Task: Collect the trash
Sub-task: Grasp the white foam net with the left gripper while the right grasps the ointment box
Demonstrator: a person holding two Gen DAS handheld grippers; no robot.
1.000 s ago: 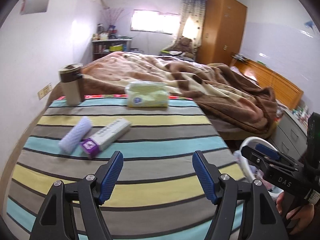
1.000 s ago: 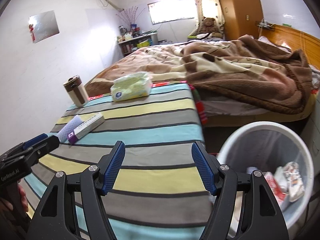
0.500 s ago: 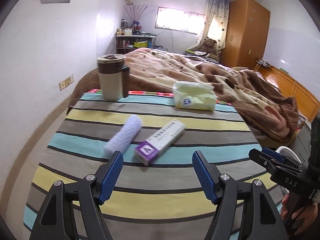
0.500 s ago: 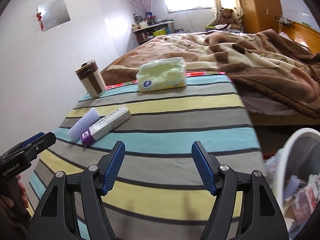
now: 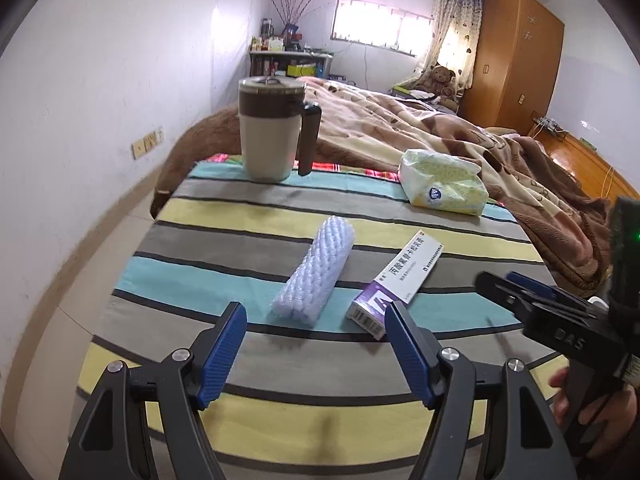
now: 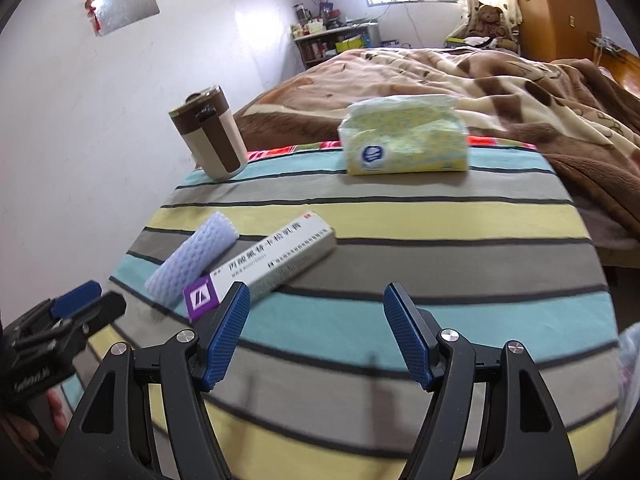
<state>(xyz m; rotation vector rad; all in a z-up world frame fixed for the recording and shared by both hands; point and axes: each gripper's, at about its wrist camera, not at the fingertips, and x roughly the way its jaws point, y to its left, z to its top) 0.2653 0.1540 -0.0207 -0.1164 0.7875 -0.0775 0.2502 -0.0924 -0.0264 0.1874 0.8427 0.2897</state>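
Note:
A white foam-mesh roll (image 5: 315, 271) and a white-and-purple medicine box (image 5: 396, 284) lie side by side on the striped tablecloth (image 5: 280, 364). My left gripper (image 5: 316, 350) is open and empty, just short of the roll, with the box's purple end near its right finger. My right gripper (image 6: 316, 334) is open and empty, with the box (image 6: 262, 266) and roll (image 6: 192, 258) ahead to its left. Each gripper shows at the edge of the other's view.
A brown-and-beige lidded mug (image 5: 274, 130) stands at the table's far left. A yellow tissue pack (image 5: 444, 188) lies at the far right. A bed with a brown blanket (image 5: 460, 136) lies behind. A sliver of something pale shows at the right edge (image 6: 630, 356).
Both grippers moved left and forward toward the roll and box. The bin slid out of the right wrist view. Both grippers stayed open.

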